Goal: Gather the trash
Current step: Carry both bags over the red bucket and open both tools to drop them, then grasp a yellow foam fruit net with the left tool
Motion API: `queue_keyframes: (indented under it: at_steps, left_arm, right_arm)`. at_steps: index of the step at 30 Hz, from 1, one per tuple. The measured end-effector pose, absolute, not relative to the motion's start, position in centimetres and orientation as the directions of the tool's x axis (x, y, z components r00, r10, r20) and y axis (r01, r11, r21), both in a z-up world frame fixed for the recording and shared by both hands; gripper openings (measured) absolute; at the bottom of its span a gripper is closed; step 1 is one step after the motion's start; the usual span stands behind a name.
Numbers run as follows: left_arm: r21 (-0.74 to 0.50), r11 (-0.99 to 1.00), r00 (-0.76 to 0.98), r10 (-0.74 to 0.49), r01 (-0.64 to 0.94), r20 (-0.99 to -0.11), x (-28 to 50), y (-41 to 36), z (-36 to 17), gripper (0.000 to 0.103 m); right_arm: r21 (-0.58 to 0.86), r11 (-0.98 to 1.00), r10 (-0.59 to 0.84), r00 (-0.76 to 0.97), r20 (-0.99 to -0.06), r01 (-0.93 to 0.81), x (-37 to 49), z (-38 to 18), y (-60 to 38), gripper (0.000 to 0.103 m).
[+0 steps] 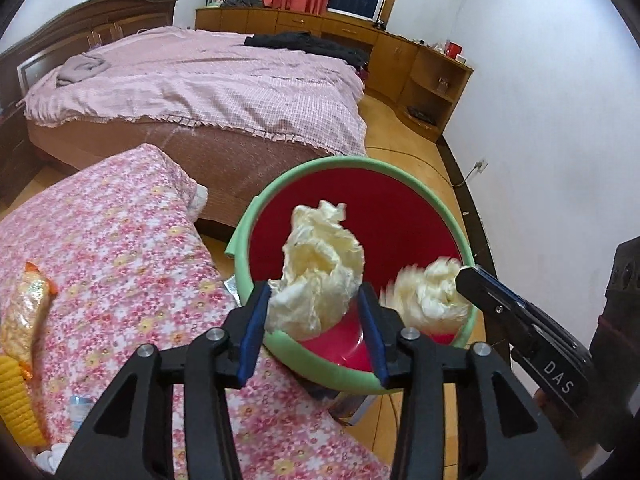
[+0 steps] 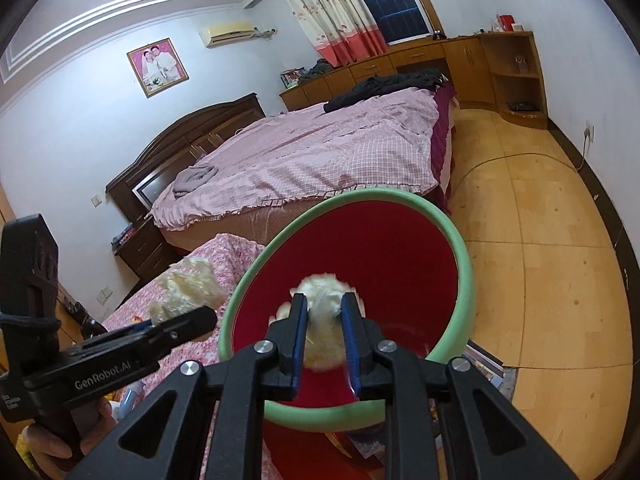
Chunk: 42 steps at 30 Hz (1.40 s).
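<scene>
Both wads are gripped and poised over the bin (image 1: 404,208), so the drop looks close but is not yet done. The left hand-held gripper (image 1: 316,304) clenches 1 crumpled tissue (image 1: 320,264) above the bin's near green rim; the right hand-held gripper (image 2: 325,328) pinches a 2nd tissue wad (image 2: 320,292) over the red inside, which shows no trash on its visible part. Still to collect, by my reading: an orange snack wrapper (image 1: 28,304) on the flowered cloth (image 1: 132,240) beside the bin. Behind stand a pink-covered bed (image 1: 192,80), wooden cabinets (image 1: 400,48) and a tan floor (image 2: 540,240).
</scene>
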<state>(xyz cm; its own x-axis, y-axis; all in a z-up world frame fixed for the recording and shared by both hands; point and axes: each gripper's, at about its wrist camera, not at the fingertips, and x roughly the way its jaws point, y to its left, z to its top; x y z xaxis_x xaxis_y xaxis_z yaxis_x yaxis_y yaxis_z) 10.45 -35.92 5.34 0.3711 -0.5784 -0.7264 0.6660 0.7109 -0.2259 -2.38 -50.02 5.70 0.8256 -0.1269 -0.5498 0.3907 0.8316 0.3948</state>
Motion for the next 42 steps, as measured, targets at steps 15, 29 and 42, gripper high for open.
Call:
queue_keyframes:
  at_steps: [15,29,42]
  left_arm:
    - [-0.228,0.74,0.409,-0.569,0.632,-0.713,9.7,-34.5,6.5,0.057]
    - [-0.257,0.774,0.473,-0.576,0.579,-0.667,7.5,-28.2,9.2,0.057]
    - [-0.274,0.856,0.586,-0.503,0.439,-0.635,6.9,-19.2,10.9,0.057]
  right_arm:
    - [0.396,0.835,-0.149,0.851,-0.504,0.381,-3.7,6.7,-49.6,0.036]
    - [0.428,0.852,-0.077,0.882,-0.466,0.3,-4.2,8.4,-45.2,0.051]
    - [0.41,0.89,0.011,0.89,-0.456,0.199,-4.1,9.8,-39.2,0.06]
